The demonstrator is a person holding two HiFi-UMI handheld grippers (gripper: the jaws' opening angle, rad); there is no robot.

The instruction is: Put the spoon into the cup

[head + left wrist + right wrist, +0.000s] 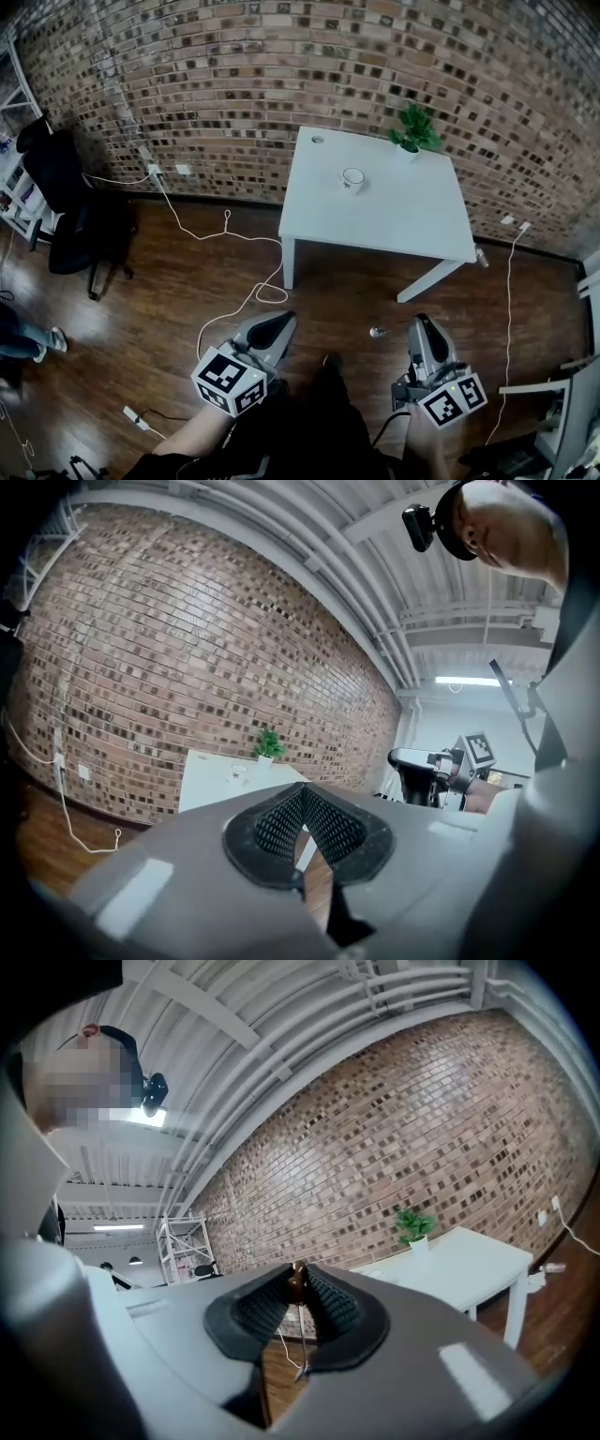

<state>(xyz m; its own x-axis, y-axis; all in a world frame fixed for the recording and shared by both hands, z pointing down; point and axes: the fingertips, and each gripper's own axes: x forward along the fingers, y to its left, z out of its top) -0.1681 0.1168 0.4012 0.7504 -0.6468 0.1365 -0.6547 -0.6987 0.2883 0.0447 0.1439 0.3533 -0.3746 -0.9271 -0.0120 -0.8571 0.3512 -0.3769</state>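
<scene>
One spoon (297,1282) sits pinched in right hand-held gripper (298,1277).

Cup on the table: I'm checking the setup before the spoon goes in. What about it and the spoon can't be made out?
Cup: too small in every view to tell whether it is empty.
Spoon: handle mostly hidden between the pads of the right gripper in the right gripper view; only its bowl shows in the head view.

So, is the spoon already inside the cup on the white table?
No, the spoon is clamped in the right gripper above the floor, well apart from the cup on the table.
</scene>
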